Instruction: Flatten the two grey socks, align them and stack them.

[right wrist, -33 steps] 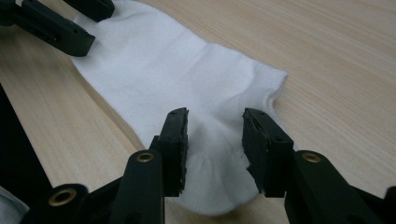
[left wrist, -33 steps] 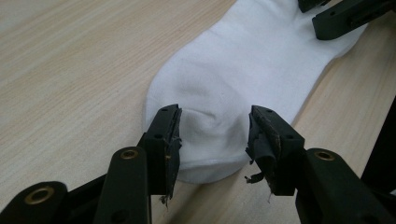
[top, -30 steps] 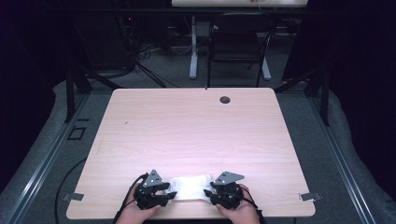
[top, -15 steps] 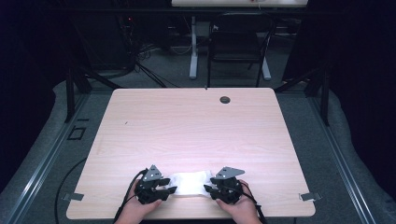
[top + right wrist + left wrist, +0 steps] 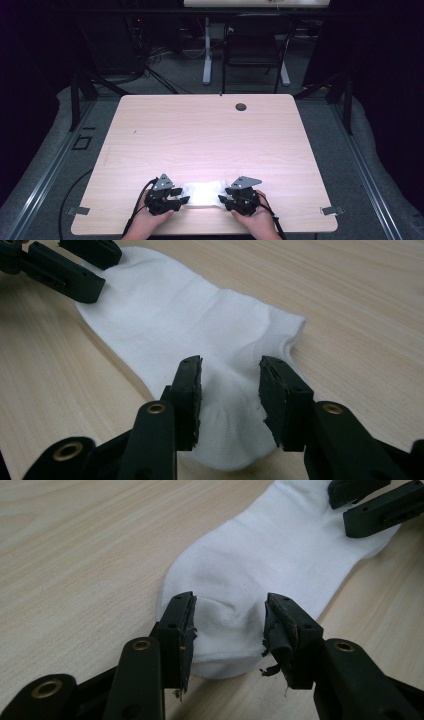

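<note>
A white ankle sock lies flat on the wooden table near its front edge. My left gripper is at the sock's left end and my right gripper at its right end, tips facing each other. In the left gripper view the gripper is open, its jaws set down on either side of a wrinkled bit of the sock; the other gripper rests at the far end. In the right gripper view the gripper is open astride the sock.
A dark cable hole sits near the table's far edge. A black chair and a desk leg stand beyond the table. Small metal clips mark the front corners. Bare wood stretches across the middle and back.
Both grippers have edged slightly away from the person while staying at the sock's two ends. The sock stays in place.
</note>
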`<action>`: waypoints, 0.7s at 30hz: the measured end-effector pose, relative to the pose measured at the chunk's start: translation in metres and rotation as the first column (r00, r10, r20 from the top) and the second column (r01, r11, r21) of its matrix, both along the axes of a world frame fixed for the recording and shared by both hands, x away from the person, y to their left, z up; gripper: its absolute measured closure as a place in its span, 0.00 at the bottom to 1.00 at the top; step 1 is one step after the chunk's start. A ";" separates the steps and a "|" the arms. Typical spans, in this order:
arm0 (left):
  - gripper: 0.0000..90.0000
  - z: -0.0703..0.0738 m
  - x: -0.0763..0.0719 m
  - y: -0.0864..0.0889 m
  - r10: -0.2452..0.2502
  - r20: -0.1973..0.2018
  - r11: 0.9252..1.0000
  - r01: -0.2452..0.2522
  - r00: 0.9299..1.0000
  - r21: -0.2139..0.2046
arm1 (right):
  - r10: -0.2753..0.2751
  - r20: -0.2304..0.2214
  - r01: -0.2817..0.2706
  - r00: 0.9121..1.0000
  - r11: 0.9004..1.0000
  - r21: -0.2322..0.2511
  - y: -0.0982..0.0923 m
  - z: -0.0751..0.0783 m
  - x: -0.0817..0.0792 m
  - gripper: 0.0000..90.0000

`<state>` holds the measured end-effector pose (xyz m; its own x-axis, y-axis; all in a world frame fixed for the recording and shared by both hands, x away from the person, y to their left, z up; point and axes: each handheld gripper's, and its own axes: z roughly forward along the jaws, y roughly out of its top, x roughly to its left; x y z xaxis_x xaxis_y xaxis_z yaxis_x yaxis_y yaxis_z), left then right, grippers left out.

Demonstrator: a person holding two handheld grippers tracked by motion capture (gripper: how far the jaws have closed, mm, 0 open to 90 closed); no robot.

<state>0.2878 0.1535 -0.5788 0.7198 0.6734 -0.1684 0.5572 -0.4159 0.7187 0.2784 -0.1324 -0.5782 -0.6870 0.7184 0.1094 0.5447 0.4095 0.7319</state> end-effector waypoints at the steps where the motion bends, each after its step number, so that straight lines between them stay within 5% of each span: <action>1: 0.61 0.000 0.000 0.000 0.000 -0.001 1.000 0.000 1.000 -0.002 | 0.003 -0.002 -0.003 1.000 1.000 -0.005 0.000 0.000 0.000 0.68; 21: 0.55 0.004 0.002 0.004 0.022 -0.009 0.999 -0.023 1.000 -0.022 | -0.016 0.034 0.014 0.999 0.999 0.041 -0.006 0.007 0.002 0.66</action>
<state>0.2896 0.1579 -0.5748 0.7029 0.6854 -0.1901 0.5728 -0.3870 0.7226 0.2799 -0.1380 -0.5714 -0.6801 0.7239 0.1158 0.5250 0.3707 0.7661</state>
